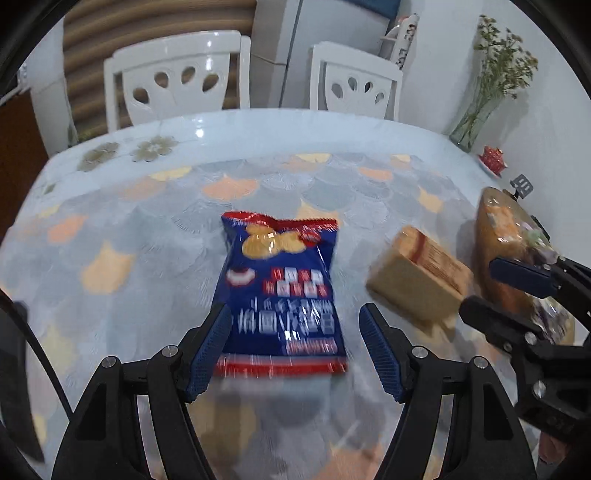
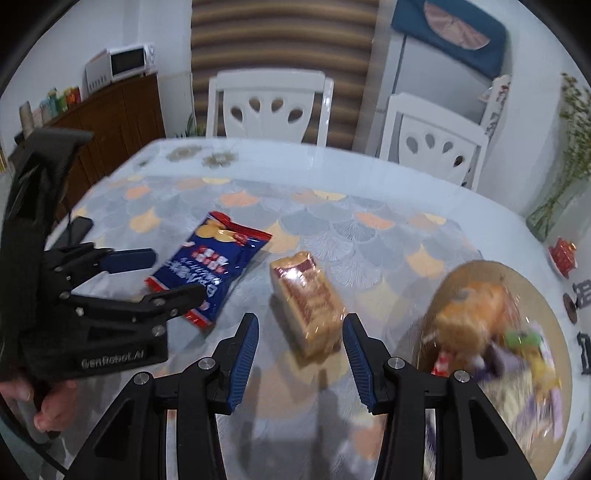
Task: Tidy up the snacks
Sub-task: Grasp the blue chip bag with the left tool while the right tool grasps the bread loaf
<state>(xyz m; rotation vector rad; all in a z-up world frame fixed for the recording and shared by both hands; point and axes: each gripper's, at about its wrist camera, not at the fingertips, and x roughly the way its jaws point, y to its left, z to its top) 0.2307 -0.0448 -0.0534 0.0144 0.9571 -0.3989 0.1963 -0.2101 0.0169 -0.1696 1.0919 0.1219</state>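
The tabletop (image 1: 122,206) is round-edged and carries a glossy covering printed with fan-shaped scales in grey, pale blue, peach and yellow. Its far rim shows two flower motifs. Both views are motion-blurred.

A blue snack bag (image 1: 284,291) with red sealed ends lies flat near the middle of the tabletop. To its right, clear of it, lies a wrapped biscuit pack (image 1: 421,280), tan with a red band. Further right a shallow wooden tray (image 2: 439,295) holds a wrapped orange bread item (image 2: 469,317) and several small wrapped sweets, too blurred to identify.

The left hand-held gripper (image 1: 295,345) hovers above the near end of the snack bag. Its jaws stand apart, wider than the bag, and the blue pads (image 1: 210,347) do not press on the bag. The right hand-held gripper (image 2: 300,350) hovers above the near end of the biscuit pack with its jaws apart; whether its pads touch the wrapper cannot be told. A hand (image 2: 51,402) grips the left unit's handle in the right wrist view.

Two white chairs (image 1: 177,77) stand at the far side of the tabletop. Behind them are a striped blind (image 2: 284,37) and a white refrigerator (image 1: 332,33). A brown sideboard (image 2: 118,114) at the left carries a white microwave oven (image 2: 122,64). At the right edge a glass vase (image 1: 476,122) holds dried stems, with a small red lidded cup (image 1: 493,157) near it.
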